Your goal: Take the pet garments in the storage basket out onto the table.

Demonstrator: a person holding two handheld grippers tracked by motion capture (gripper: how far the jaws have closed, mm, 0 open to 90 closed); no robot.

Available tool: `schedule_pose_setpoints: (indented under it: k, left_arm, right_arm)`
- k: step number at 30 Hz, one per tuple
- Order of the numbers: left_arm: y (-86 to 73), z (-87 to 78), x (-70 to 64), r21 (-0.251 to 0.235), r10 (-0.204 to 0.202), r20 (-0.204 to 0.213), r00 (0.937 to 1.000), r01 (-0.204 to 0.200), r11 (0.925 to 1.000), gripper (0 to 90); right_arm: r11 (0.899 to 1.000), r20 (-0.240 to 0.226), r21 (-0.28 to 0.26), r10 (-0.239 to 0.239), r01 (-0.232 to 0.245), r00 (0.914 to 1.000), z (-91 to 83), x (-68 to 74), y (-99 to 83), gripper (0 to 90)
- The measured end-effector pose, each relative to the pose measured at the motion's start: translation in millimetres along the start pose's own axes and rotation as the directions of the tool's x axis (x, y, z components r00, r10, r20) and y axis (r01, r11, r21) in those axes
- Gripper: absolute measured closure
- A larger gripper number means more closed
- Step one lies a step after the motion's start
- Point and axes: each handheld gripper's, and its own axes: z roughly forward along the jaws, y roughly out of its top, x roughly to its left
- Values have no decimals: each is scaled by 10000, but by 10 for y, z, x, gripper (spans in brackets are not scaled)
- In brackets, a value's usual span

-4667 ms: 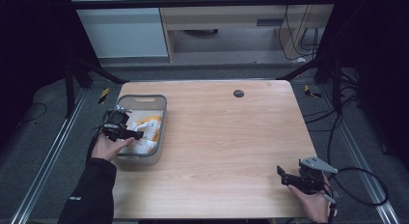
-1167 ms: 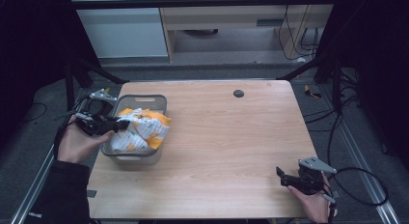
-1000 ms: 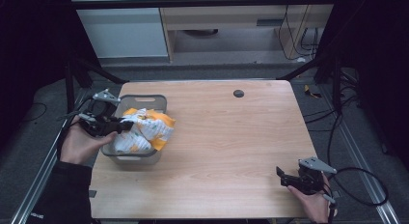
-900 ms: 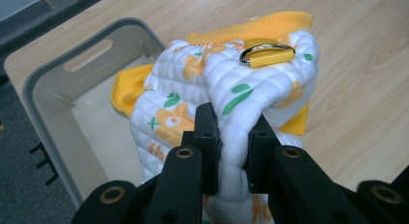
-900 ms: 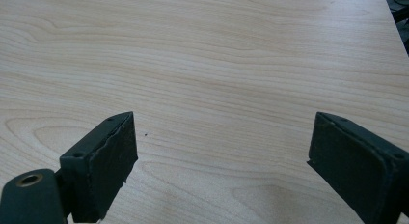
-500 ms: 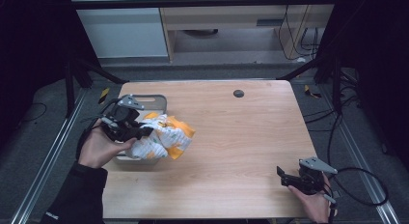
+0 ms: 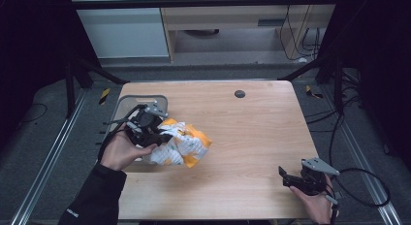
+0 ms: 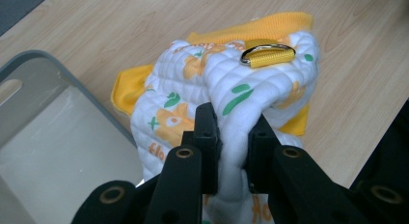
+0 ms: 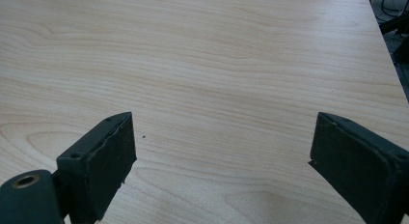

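The left gripper (image 7: 162,133) has lifted the garment (image 7: 181,145) out of the bin (image 7: 127,104) and carried it rightward over the table (image 7: 252,137).

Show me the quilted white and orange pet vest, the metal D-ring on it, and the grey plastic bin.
Quilted white and orange pet vest (image 8: 270,96), left gripper view, on its white quilted top fold.
Metal D-ring (image 8: 268,48), left gripper view, on the ring's upper bar.
Grey plastic bin (image 8: 82,91), left gripper view, on its rim.
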Motion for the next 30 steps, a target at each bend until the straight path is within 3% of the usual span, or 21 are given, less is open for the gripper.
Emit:
schedule_pose_setpoints:
  k: [12, 30]
  left_arm:
    - [164, 246, -192, 366, 635, 439, 9970, -651, 9972, 786]
    - [326, 710, -484, 565, 1122, 1005, 9886, -1182, 9914, 785]
  right_arm:
    - [9999, 110, -119, -118, 119, 9999, -2, -15, -1, 89]
    - [9999, 100, -122, -122, 123, 9999, -2, -13, -1, 89]
